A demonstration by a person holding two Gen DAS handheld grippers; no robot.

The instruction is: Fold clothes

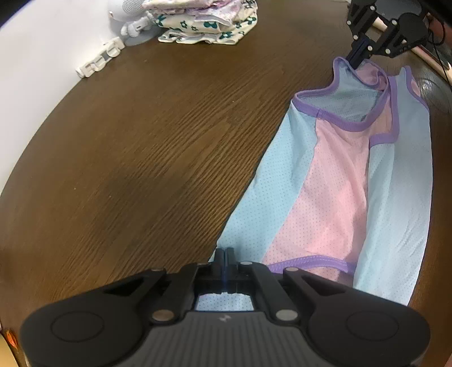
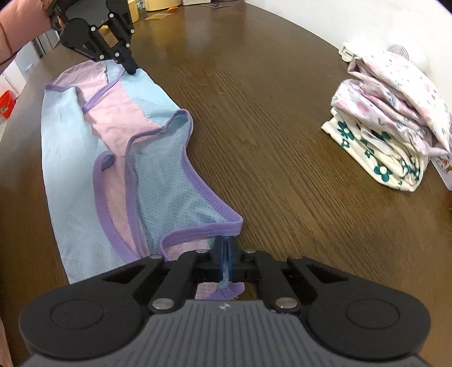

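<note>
A blue and pink mesh tank top (image 1: 333, 180) with purple trim lies folded lengthwise on the brown wooden table (image 1: 141, 146). My left gripper (image 1: 225, 252) is shut on its bottom hem corner. My right gripper (image 2: 225, 242) is shut on the shoulder strap end of the tank top (image 2: 118, 146). The right gripper shows at the far end in the left wrist view (image 1: 356, 64). The left gripper shows at the far end in the right wrist view (image 2: 132, 70). The garment is stretched between them.
A stack of folded floral clothes (image 1: 206, 22) (image 2: 395, 127) sits at the table's far side by the white wall. White plastic objects (image 1: 101, 58) lie beside it. Boxes (image 2: 158, 5) and an orange item (image 2: 7, 103) stand beyond the table.
</note>
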